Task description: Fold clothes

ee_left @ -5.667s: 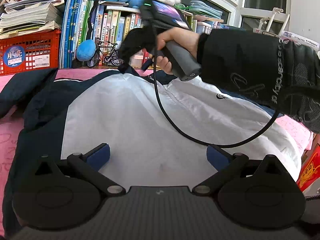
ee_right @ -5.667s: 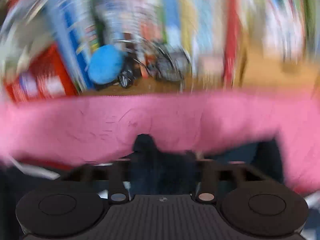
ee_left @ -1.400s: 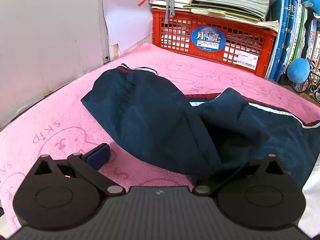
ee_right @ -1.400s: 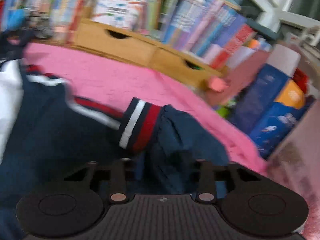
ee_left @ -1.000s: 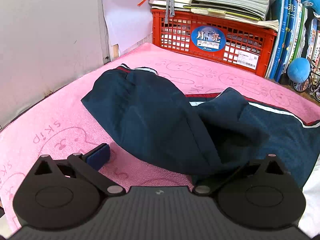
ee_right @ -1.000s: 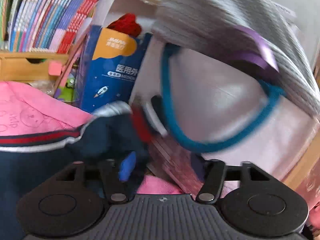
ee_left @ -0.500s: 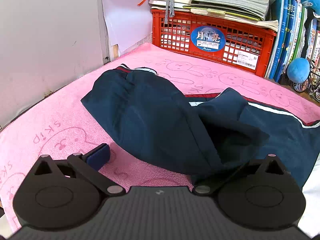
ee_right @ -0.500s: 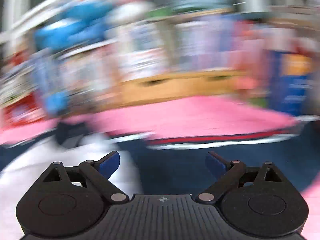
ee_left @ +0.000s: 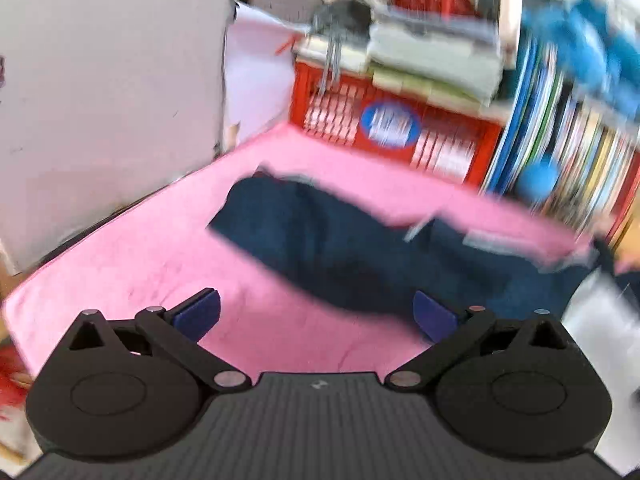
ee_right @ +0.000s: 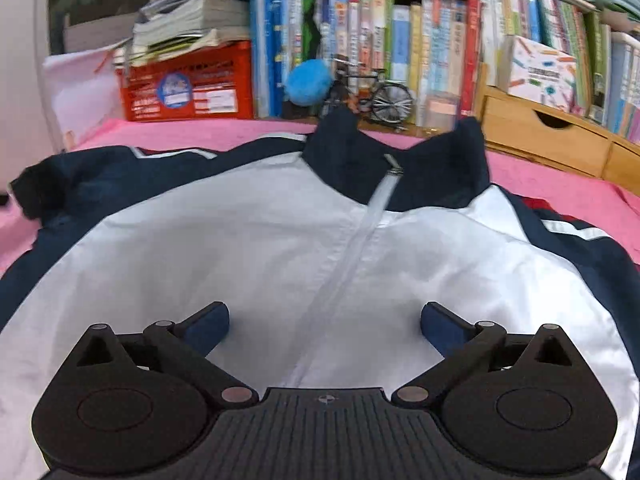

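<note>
Fingers of the right gripper (ee_right: 324,320) are spreading wider, nothing between them, above the jacket (ee_right: 280,248) chest; its zip runs straight away. Left gripper (ee_left: 316,316) hangs released nearer the sleeve (ee_left: 320,232).

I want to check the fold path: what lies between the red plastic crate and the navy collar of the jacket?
Only bare pink towel separates red plastic crate from navy collar, in the right wrist view.

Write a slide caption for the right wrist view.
Right gripper, jaws opening, empty above a white-and-navy jacket on pink towel.
</note>
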The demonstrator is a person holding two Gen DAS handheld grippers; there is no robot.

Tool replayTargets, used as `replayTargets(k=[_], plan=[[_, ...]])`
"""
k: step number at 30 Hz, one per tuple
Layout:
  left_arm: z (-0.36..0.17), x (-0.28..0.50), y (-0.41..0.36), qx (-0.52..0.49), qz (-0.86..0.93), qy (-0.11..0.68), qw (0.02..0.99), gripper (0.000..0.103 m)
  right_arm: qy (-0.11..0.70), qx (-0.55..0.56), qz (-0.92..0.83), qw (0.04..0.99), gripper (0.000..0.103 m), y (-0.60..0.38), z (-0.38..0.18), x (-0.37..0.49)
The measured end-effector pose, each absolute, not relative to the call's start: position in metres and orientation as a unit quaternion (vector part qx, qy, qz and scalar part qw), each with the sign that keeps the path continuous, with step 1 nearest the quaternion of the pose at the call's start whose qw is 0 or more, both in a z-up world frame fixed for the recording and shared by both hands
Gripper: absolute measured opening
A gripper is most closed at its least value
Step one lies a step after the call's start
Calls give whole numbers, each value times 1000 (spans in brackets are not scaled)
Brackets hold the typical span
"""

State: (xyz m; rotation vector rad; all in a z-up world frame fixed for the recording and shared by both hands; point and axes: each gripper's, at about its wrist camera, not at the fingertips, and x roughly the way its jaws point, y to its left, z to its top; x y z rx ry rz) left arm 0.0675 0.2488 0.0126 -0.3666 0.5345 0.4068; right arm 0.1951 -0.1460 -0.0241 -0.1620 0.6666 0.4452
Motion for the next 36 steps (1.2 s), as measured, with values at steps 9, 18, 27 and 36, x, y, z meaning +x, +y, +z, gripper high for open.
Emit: replayTargets(k=[9, 18, 27, 36], plan=[[2, 212, 277, -131, 294, 413, 852, 92, 323, -78, 217, 918, 103, -149, -26, 190], [64, 175, 289, -159, 246, 232, 928, 8, 322, -78, 218, 918, 103, -149, -26, 190], [84, 106, 292, -49, 230, 97, 967, 22, 321, -77, 219, 918, 103, -149, -26, 189], [-14, 148, 338, -7, 375, 294, 879, 20, 319, -77, 221, 918, 103, -150, -26, 190]])
